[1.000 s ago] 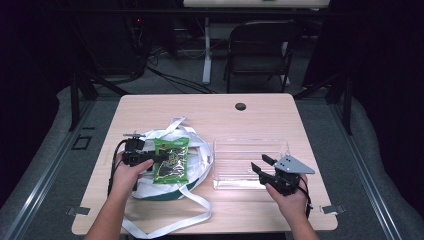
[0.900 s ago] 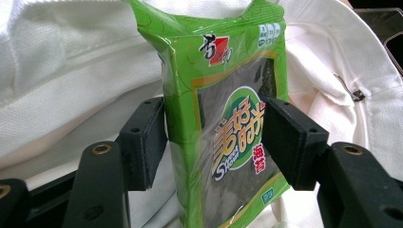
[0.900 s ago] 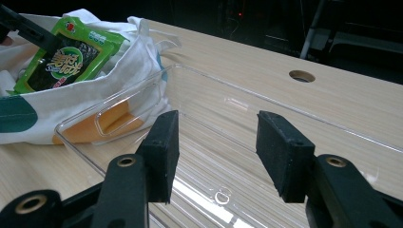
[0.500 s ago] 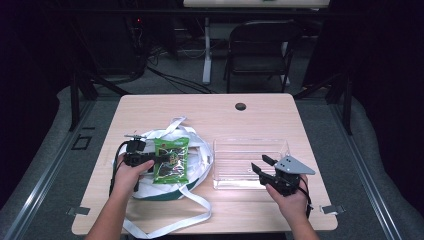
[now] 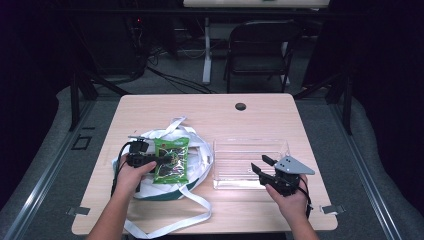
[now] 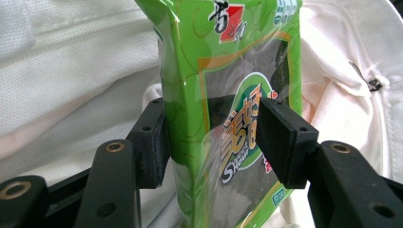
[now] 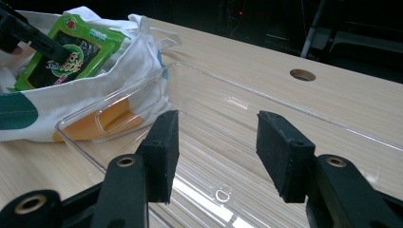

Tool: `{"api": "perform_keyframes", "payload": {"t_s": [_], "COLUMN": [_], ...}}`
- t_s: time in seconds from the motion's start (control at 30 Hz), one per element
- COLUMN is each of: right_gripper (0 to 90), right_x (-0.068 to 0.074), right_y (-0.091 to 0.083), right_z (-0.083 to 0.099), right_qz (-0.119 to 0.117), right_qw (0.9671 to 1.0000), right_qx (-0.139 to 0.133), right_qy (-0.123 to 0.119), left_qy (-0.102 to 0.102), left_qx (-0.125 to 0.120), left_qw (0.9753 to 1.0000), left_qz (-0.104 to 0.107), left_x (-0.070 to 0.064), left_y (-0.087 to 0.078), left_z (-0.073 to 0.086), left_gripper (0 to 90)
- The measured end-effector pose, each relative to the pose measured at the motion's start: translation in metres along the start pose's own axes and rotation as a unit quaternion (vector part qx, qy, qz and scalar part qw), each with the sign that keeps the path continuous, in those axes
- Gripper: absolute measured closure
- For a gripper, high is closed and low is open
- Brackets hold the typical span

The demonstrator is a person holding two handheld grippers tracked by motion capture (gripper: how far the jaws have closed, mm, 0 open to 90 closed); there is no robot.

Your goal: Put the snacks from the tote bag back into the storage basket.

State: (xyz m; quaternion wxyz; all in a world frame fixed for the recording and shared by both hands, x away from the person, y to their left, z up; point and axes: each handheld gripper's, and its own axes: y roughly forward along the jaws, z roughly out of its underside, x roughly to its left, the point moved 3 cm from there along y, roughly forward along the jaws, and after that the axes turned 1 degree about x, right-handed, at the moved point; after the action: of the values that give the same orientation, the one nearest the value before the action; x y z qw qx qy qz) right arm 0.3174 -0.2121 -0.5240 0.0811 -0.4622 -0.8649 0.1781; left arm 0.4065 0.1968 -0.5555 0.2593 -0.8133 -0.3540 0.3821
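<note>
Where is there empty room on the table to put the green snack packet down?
Inside the clear tray, which looks empty. The far strip of table behind the cloth bag around the round hole is bare too. The left side is crowded by the bag and its straps.

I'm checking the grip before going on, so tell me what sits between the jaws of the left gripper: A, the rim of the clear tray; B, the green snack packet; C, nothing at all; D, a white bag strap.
B: in the left gripper view the left gripper has one jaw on each side of the green snack packet, which lies on the white bag.
</note>
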Motion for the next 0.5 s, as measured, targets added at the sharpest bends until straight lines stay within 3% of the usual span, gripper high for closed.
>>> {"api": "perform_keyframes", "payload": {"t_s": [0.5], "right_gripper": [49.8], "right_x": [0.0007], "right_y": [0.0000], "right_z": [-0.0001], "right_qz": [0.000], "right_qw": [1.0000], "right_qx": [-0.001], "right_qy": [-0.002], "left_qy": [0.003], "left_qx": [0.000], "left_qw": [1.0000], "left_qz": [0.005], "left_x": [-0.0012], "left_y": [-0.0015], "left_z": [-0.0004], "left_gripper": [53.7]}}
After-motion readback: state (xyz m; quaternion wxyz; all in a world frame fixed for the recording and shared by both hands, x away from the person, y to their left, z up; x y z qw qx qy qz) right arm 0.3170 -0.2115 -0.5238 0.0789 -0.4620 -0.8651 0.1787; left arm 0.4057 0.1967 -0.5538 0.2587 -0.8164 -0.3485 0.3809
